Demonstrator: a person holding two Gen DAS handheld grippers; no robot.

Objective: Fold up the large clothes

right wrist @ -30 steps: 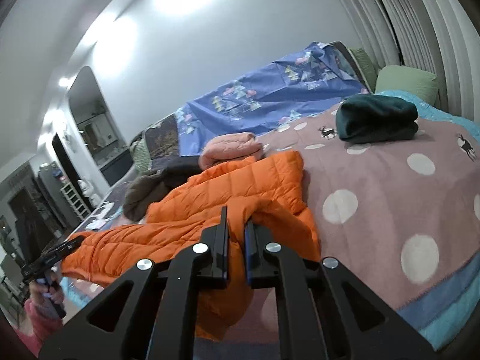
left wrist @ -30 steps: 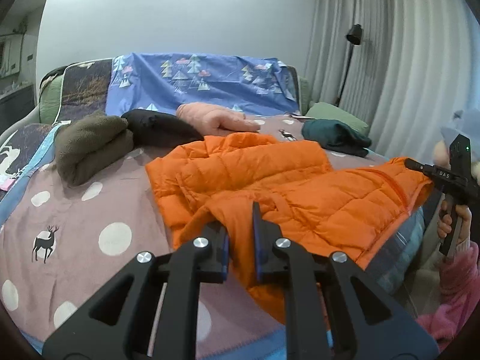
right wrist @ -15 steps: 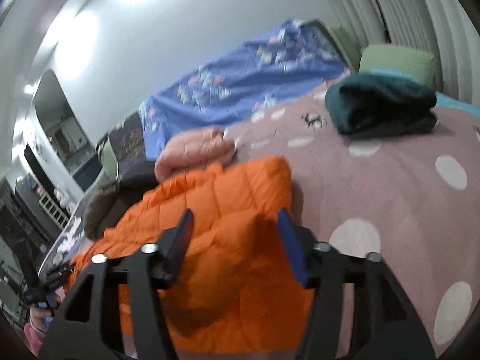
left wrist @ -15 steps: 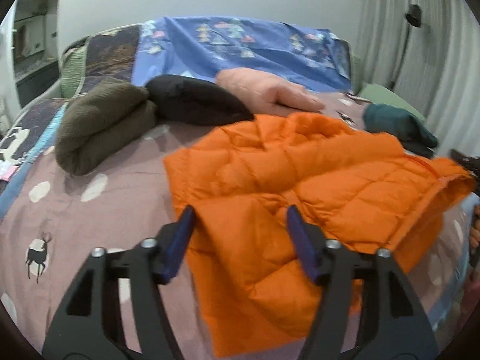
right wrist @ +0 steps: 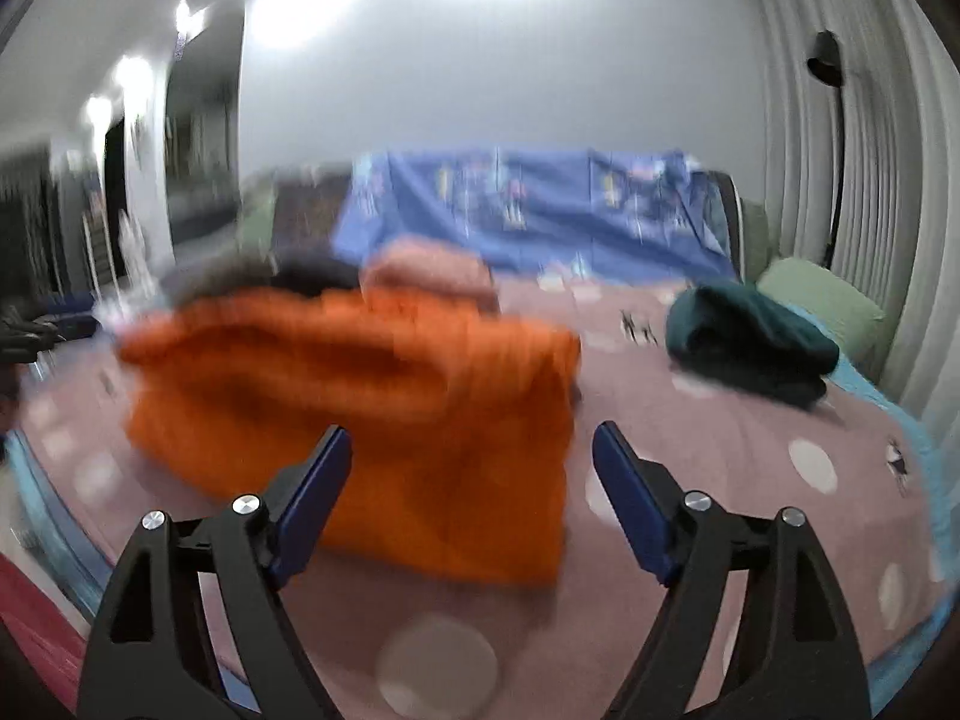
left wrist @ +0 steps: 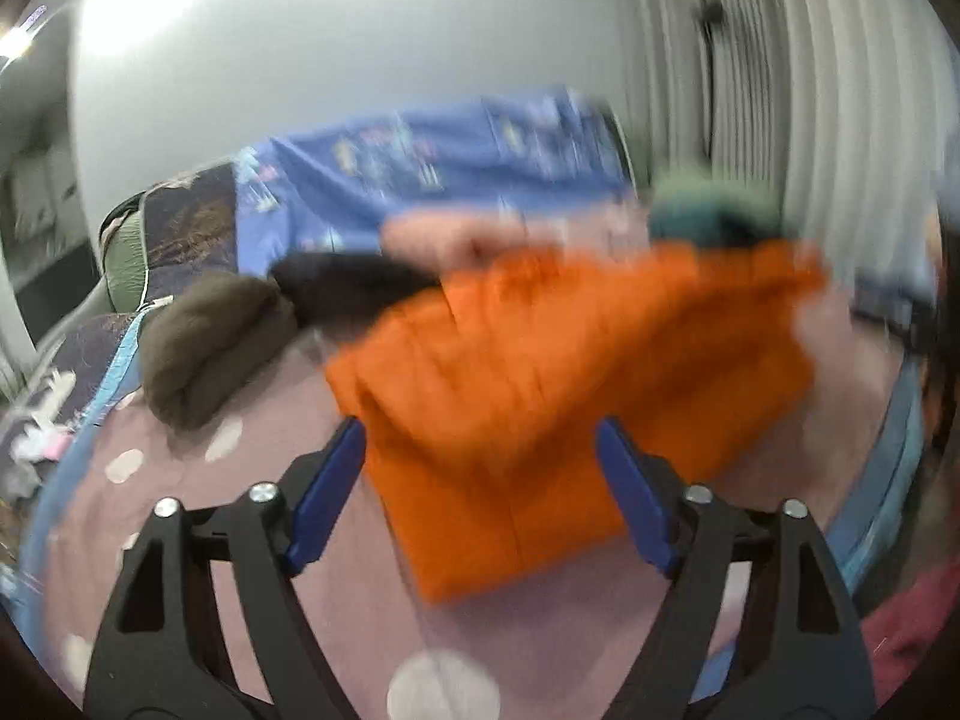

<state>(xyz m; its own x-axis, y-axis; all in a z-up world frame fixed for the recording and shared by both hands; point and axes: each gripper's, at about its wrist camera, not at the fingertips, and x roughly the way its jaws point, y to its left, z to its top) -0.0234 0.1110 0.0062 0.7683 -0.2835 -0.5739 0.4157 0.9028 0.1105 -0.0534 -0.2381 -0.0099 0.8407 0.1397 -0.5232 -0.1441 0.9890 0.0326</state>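
Note:
An orange puffer jacket [left wrist: 540,372] lies folded in a blurred heap on the mauve polka-dot blanket [left wrist: 240,540]. My left gripper [left wrist: 479,426] hovers just in front of its near edge, jaws wide apart and no pad touching the cloth. In the right wrist view the same jacket [right wrist: 390,408] lies left of centre on the blanket [right wrist: 750,480]. My right gripper [right wrist: 473,432] is a little short of it, its jaws opening, with nothing pressed between the blue pads. Both views are smeared by motion.
Folded garments lie behind the jacket: an olive one [left wrist: 210,342], a black one [left wrist: 348,288] and a pink one [left wrist: 450,234]. A dark green bundle [right wrist: 750,342] and a green pillow [right wrist: 816,300] lie at the right. A blue sheet [right wrist: 540,210] covers the headboard; a floor lamp [right wrist: 831,66] stands by the curtain.
Both grippers were shut on the jacket's orange cloth; both have let go and spread wide. The jacket now lies flatter on the blanket, and both views have rolled and drawn back.

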